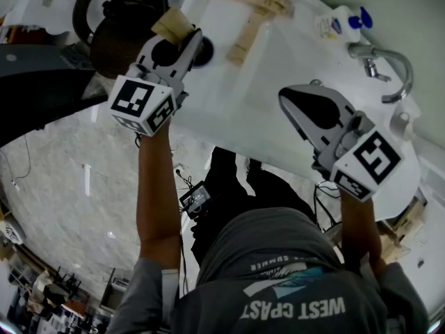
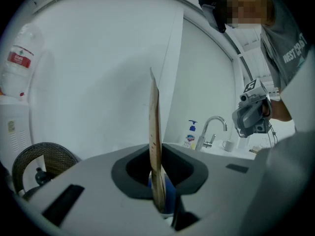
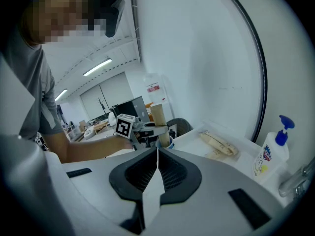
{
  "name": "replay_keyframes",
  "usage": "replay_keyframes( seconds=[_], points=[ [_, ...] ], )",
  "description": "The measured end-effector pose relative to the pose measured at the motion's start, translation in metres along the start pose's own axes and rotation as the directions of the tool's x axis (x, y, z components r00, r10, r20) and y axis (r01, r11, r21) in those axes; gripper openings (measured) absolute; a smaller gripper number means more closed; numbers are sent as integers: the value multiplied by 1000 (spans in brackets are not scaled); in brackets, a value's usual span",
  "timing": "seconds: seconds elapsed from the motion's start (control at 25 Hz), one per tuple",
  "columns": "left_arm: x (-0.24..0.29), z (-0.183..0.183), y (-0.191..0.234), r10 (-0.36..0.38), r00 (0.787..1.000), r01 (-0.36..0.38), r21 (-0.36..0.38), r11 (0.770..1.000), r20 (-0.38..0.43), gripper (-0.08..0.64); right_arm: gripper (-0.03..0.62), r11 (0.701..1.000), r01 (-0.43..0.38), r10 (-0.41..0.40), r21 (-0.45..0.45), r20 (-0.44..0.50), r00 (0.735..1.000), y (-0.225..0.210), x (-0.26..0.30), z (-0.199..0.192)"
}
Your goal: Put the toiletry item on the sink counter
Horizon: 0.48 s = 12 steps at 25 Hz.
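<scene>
My left gripper (image 1: pixel 182 39) is shut on a flat tan item (image 1: pixel 172 25) with a blue end, held over the left end of the white sink counter (image 1: pixel 250 96). In the left gripper view the tan item (image 2: pixel 155 146) stands edge-on between the jaws, its blue end (image 2: pixel 167 195) down at their base. The right gripper view shows the left gripper (image 3: pixel 132 128) with the tan item (image 3: pixel 157 114) upright in it. My right gripper (image 1: pixel 286 97) hovers over the counter near the faucet, its jaws shut (image 3: pixel 157 150) with nothing between them.
A chrome faucet (image 1: pixel 381 65) and a blue-capped pump soap bottle (image 1: pixel 342 24) stand at the counter's back right, a white mug (image 1: pixel 400 125) beside them. A wooden rack (image 1: pixel 250 9) lies on the counter. A dark wicker basket (image 1: pixel 118 26) sits left of the counter.
</scene>
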<state>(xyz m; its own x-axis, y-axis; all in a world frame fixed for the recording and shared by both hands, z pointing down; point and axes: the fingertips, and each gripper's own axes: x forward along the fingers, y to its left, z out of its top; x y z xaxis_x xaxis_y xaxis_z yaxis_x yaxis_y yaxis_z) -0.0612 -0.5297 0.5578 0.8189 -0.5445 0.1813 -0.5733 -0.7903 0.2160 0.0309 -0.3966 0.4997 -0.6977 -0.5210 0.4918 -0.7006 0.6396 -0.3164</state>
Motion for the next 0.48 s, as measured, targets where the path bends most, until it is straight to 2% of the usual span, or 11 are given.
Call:
replay_keyframes(
  seconds=[0.24, 0.4, 0.48],
  points=[
    [-1, 5, 0, 17, 1000, -17, 11, 1000, 2, 82, 32, 1000, -2, 2, -6, 3, 1000, 1, -5, 0],
    [-5, 12, 0, 28, 1000, -29, 26, 999, 5, 95, 32, 1000, -30, 30, 9, 51, 998, 9, -6, 9],
    [-8, 16, 0, 34, 999, -35, 37, 999, 7, 97, 32, 1000, -24, 24, -4, 36, 999, 8, -9, 8]
  ],
)
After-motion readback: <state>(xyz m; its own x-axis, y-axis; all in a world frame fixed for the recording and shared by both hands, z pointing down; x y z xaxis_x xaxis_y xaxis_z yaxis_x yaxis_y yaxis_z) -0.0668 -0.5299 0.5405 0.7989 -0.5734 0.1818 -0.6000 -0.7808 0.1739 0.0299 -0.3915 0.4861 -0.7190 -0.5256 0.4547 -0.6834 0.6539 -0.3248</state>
